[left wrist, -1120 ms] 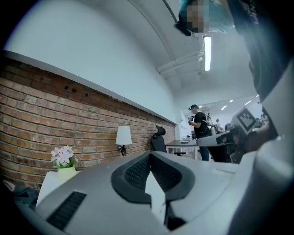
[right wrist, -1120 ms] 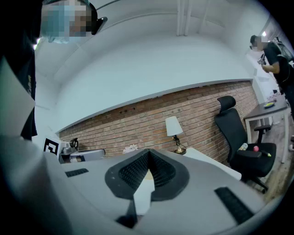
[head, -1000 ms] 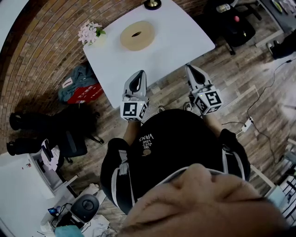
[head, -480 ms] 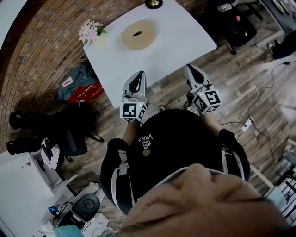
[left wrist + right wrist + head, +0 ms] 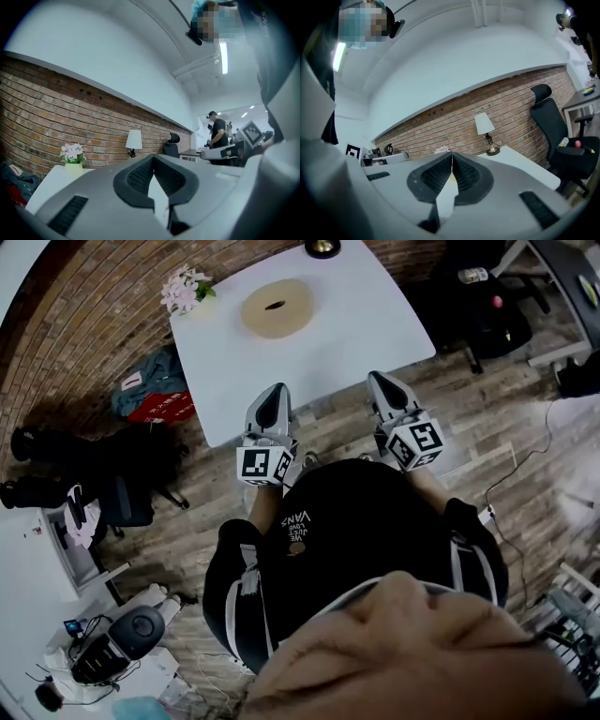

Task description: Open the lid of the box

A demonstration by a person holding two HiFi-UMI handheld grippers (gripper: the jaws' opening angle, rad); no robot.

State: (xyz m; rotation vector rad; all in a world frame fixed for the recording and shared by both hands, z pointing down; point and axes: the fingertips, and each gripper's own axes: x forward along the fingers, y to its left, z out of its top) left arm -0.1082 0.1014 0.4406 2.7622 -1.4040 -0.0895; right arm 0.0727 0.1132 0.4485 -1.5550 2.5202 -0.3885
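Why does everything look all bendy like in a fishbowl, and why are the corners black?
Head view: a very wide lens curves the white table's edges and leaves dark corners. Left gripper view: the brick wall bows, the ceiling light glares, and the left gripper looks soft up close. Right gripper view: the same bowed wall and black rim; the lamp looks fairly sharp.

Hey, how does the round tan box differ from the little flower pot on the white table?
The round tan box is wide, low and plain tan, with a dark oval at its centre. The flower pot is much smaller and topped with pale pink blooms. The round tan box sits near the middle of the far side, while the flower pot stands at a corner by the brick wall. Both rest on the white table.
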